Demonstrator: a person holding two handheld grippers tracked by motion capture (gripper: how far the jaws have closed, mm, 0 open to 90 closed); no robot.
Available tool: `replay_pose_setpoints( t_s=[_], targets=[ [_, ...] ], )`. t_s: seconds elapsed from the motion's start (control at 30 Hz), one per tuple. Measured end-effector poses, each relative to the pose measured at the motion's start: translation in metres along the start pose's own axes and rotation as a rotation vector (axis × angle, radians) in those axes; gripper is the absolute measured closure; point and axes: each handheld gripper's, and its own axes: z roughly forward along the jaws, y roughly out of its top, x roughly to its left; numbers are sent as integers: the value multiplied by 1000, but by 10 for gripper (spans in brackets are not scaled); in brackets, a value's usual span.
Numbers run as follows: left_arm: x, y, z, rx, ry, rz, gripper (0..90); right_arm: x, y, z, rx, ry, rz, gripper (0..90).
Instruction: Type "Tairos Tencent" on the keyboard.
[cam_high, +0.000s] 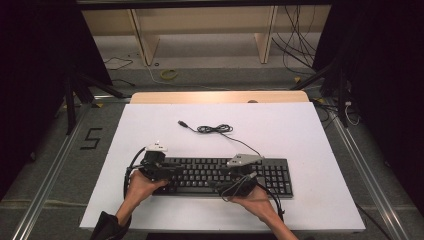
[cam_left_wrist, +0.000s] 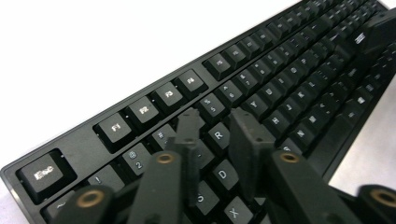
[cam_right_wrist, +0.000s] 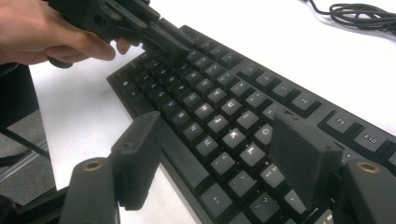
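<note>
- The black keyboard (cam_high: 220, 176) lies flat on the white table (cam_high: 300, 135), near the person's edge, long side running left to right.
- Its cable (cam_high: 215, 129) runs off the back edge and sits in a loose coil on the table behind it, plug end lying free.
- The left gripper (cam_left_wrist: 212, 119) hovers over the left end of the keyboard, its two black fingers (cam_left_wrist: 247, 135) a small way apart above the letter keys around R and D, with nothing between them.
- The right gripper (cam_right_wrist: 219, 154) is over the right half of the keyboard, its fingers (cam_right_wrist: 299, 158) set wide apart, one at the front edge by the space bar, one over the keys near L; nothing is clamped.
- Both hands rest at the keyboard's front edge.
</note>
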Motion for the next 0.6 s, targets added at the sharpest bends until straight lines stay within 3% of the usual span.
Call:
replay_pose_setpoints(
  t_s=[0.4,0.6],
  targets=[
    [-3,1,-9,-49,-15,-24,473,2,2,1,-5,5,-5,372],
    [-4,-1,-11,-62,-20,-28,400,3,2,2,-5,7,-10,409]
  ],
)
